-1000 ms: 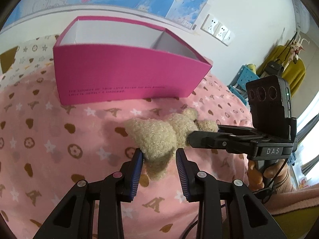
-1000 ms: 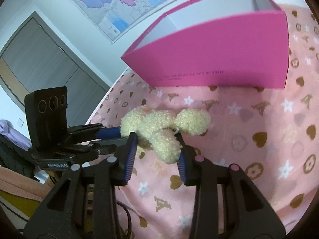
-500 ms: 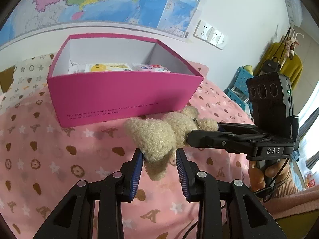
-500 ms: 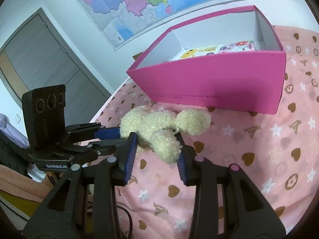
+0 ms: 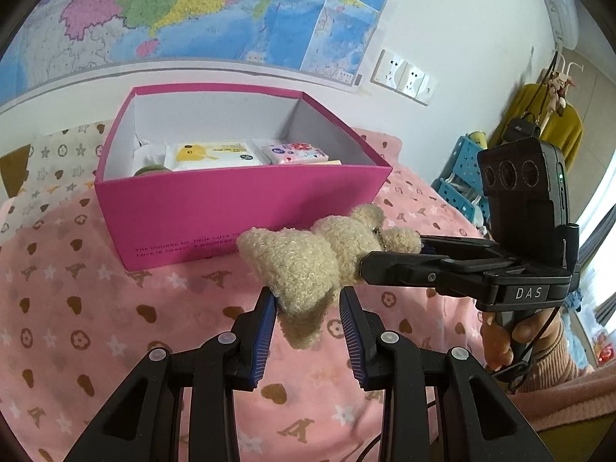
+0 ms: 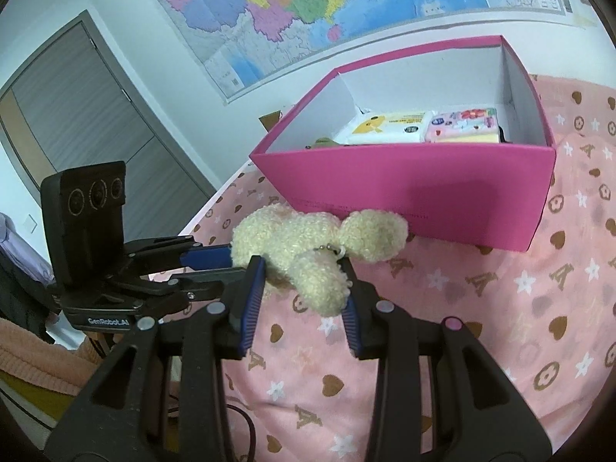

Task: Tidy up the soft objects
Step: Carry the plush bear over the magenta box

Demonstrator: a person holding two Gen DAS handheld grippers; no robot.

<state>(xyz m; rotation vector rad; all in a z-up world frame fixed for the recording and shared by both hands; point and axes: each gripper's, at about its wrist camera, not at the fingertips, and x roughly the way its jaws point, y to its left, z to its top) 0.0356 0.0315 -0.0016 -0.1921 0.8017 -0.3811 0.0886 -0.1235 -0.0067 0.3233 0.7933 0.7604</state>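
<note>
Plush toy (image 5: 304, 265) between both grippers' fingers (image 5: 265, 323)

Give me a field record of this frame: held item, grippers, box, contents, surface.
held: plush toy, lifted in front of the box
left gripper: shut on one plush limb
right gripper: shut on another limb
box: pink, open, on the blanket
contents: yellow pack, pink pack

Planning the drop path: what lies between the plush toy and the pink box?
Only bare pink blanket, in both wrist views. The plush toy, held by both grippers, hangs just before the box's front wall.
</note>
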